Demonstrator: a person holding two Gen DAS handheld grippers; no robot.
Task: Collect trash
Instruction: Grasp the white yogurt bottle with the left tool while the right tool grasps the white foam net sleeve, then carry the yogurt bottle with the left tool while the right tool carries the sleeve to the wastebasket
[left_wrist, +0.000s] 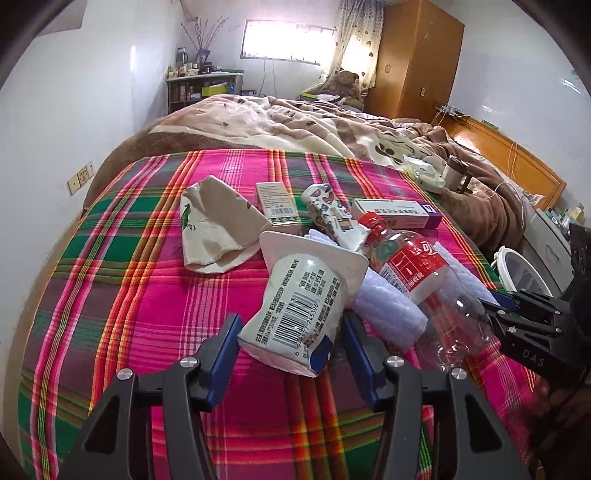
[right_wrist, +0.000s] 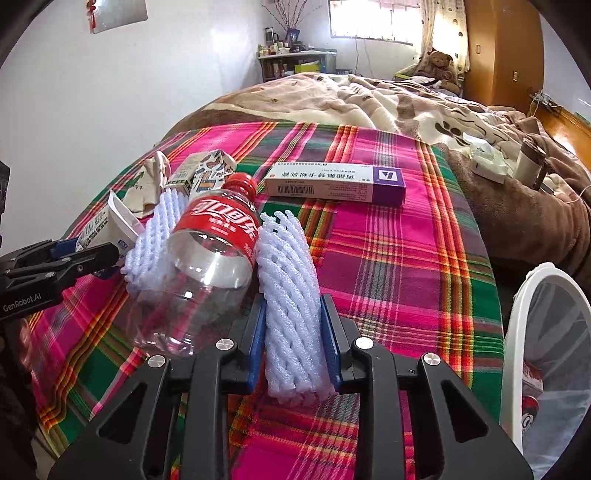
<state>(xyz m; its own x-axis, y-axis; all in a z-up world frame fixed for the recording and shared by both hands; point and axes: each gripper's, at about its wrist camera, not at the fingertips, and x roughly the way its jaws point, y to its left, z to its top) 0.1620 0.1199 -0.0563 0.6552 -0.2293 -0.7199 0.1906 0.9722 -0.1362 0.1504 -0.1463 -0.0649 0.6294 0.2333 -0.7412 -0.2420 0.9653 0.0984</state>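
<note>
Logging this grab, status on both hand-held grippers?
Left hand-held gripper shut on yogurt cup. Right hand-held gripper shut on foam net. Empty cola bottle lies on the net.

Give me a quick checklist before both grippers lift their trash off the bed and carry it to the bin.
1. Right gripper shut on the foam net: ok, both pads press its sides.
2. Left gripper closed on the yogurt cup: cannot tell, the cup sits between the fingers but contact is unclear.
3. Foam net free of the bottle: not ok, the bottle lies on the net's other half and may roll.
4. Bin within view and open: ok, beside the bed at the right.
5. Medicine box clear of both grippers: ok.
</note>
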